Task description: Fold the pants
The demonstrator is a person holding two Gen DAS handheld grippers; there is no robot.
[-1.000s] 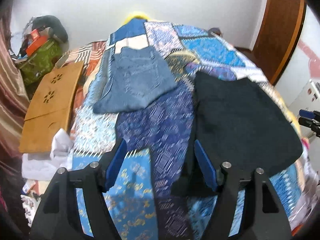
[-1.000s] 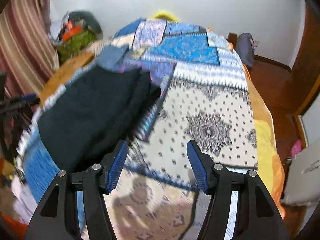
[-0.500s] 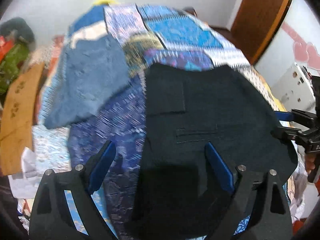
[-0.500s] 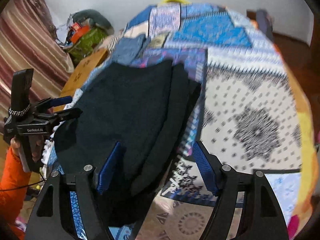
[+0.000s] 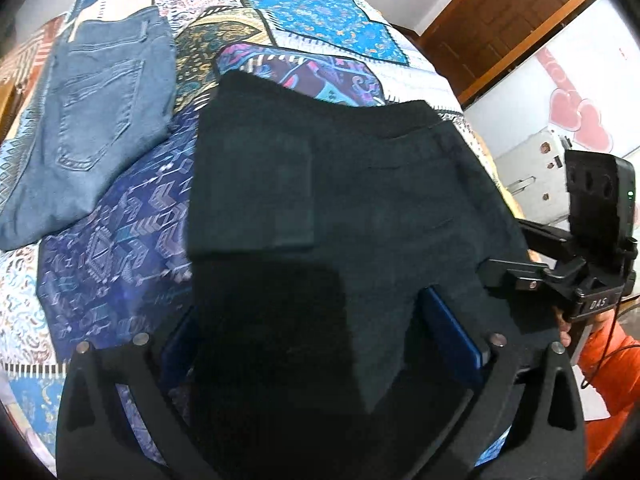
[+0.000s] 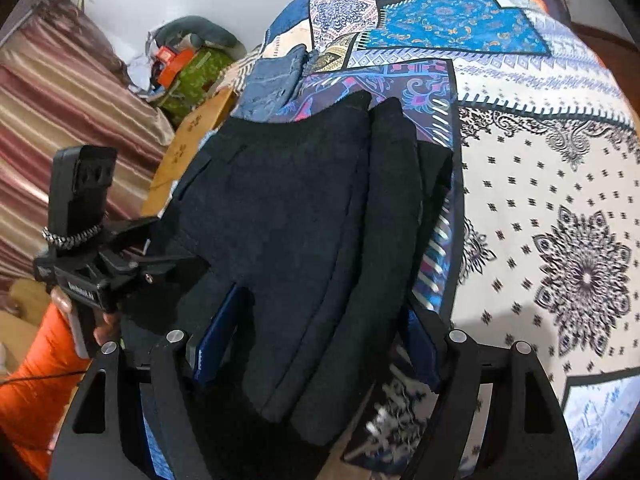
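While jaws open, pants (image 5: 360, 184) lie between

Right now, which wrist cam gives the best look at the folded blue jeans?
The left wrist view. The blue jeans lie there nearly whole, seams and back pocket clear, beside the black pants on the patchwork bedspread. The right wrist view shows only a small part of them beyond the black pants' far edge.

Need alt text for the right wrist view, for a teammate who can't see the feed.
Dark folded pants lie on a patchwork bedspread, with the right gripper low over their near end, jaws opening, cloth between its blue fingers. The left gripper, held by a hand in an orange sleeve, reaches the pants' left edge; folded jeans lie beyond.
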